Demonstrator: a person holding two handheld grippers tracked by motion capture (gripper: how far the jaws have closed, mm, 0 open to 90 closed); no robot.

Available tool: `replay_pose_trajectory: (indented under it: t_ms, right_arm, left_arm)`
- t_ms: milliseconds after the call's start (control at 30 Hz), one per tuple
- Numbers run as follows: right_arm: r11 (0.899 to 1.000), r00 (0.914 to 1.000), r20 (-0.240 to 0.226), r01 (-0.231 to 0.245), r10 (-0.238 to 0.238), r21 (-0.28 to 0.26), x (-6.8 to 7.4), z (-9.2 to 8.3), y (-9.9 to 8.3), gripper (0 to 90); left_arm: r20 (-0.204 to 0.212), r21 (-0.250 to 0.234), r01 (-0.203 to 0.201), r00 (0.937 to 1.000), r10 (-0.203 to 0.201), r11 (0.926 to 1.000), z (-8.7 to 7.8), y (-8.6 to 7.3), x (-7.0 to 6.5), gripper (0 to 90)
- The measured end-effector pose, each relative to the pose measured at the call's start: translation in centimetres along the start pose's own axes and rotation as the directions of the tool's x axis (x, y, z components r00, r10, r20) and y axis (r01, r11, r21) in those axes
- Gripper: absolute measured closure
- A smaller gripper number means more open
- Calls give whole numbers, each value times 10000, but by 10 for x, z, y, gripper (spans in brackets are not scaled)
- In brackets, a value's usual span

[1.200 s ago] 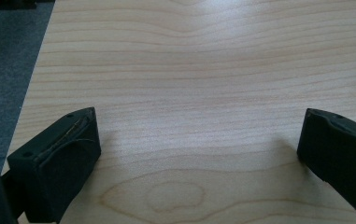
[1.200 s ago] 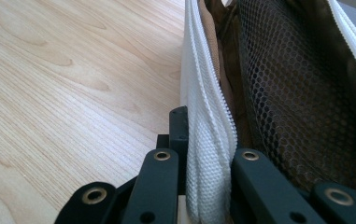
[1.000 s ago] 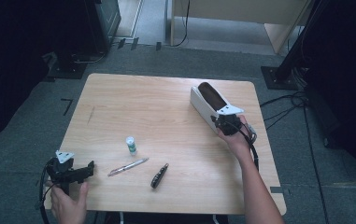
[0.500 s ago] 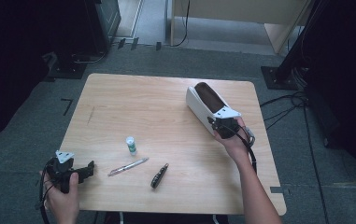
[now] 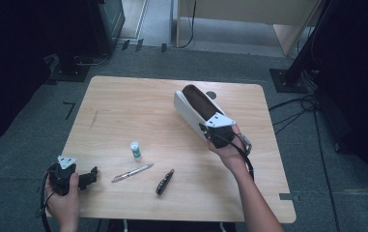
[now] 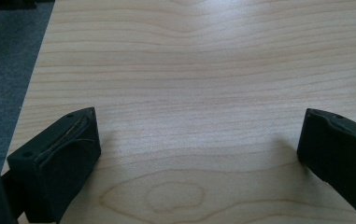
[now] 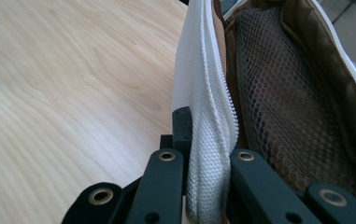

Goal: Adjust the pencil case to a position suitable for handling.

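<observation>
Two sets of tongs working at opposite sides of a pale wooden surface [image 5: 123,106]. Right tongs [image 5: 209,131] pinching the near end of a white zip pouch [image 5: 187,112], jaws pressed together on the white zipper edge [image 7: 210,140]; one jaw sitting outside the white wall, the other inside against the brown mesh lining [image 7: 278,93]. Pouch lying open-mouthed toward the far right of the surface, stretching away from the right hand [image 5: 230,154] at a slant, dark brown interior facing up, far end near the surface's back edge. Right forearm reaching in from the bottom edge in the high view, cable trailing along the wrist. Left tongs [image 5: 91,177] resting at the near left corner, jaws spread wide with nothing but bare wood grain between them; left hand [image 5: 64,203] gripping the body, grey plate on top. Lying loose between the two hands, near the front: a small white bottle with a green label [image 5: 134,150] standing upright, a silver pen [image 5: 133,172] lying at a slant just in front of it, and a dark folded pocket tool [image 5: 164,181] to the pen's right, all apart from each other and well apart from the pouch. Grey carpet floor [image 5: 27,140] surrounding the surface.
</observation>
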State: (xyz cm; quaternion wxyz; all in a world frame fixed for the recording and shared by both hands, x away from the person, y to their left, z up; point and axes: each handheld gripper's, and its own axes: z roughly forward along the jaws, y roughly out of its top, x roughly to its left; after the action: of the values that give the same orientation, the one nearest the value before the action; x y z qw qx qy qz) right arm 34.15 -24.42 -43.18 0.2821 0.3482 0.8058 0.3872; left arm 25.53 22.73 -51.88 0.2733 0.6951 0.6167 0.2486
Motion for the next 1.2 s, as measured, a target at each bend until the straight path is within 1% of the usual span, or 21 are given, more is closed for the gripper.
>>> replay_pose_trajectory:
  t_ms: [67, 167, 267, 300, 367, 600, 633, 733, 767, 833, 933, 1067, 1200]
  right_arm:
    - [10000, 9999, -118, 14, -14, -63, 9, 0, 4, 870]
    - [9999, 9998, -180, 112, -112, -35, 18, 1, 7, 870]
    - [9999, 9994, -322, 107, -107, -18, 29, 2, 9, 870]
    - [9999, 9991, -419, 116, -114, 26, 36, 3, 10, 870]
    - [9999, 9989, -455, 125, -124, 18, 39, 3, 11, 870]
    - [9990, 9961, -760, 444, -444, -13, 61, 8, 11, 869]
    - [9990, 9962, -742, 451, -449, -2, 63, 9, 11, 869]
    - [9977, 9947, -777, 681, -677, 26, 73, 14, 10, 869]
    - [9977, 9947, -783, 668, -660, 82, 75, 16, 9, 869]
    - [9972, 9938, -832, 741, -732, 85, 77, 18, 8, 869]
    - [9974, 9938, -897, 681, -657, 232, 82, 25, 3, 868]
    - [9975, 9936, -946, 652, -624, 263, 83, 29, -1, 866]
    - [9985, 9947, -898, 514, -497, 167, 85, 32, -5, 860]
  left_arm:
    - [1, 2, 1, 10000, -1, 10000, 0, 0, 0, 0]
    - [1, -7, 18, 10000, -18, 10000, 0, 0, 0, 0]
    - [-7, -7, 11, 10000, -11, 10000, 0, 0, 0, 0]
    - [-6, 4, 13, 10000, -13, 10000, 0, 0, 0, 0]
    - [-3, 3, 9, 10000, -9, 10000, 0, 0, 0, 0]
    - [0, 5, 10, 10000, -10, 10000, 0, 0, 0, 0]
    - [-1, -22, 40, 10000, -40, 10000, 0, 0, 0, 0]
    - [27, 1, -38, 10000, 38, 10000, 0, 0, 0, 0]
    - [29, 9, -55, 10000, 55, 10000, 0, 0, 0, 0]
    - [41, 11, -65, 10000, 65, 10000, 0, 0, 0, 0]
    - [54, -4, -65, 10000, 65, 10000, 0, 0, 0, 0]
    - [82, 0, -92, 9999, 92, 10000, 0, 0, 0, 0]
    - [113, 18, -119, 9999, 119, 9999, 0, 0, -1, 0]
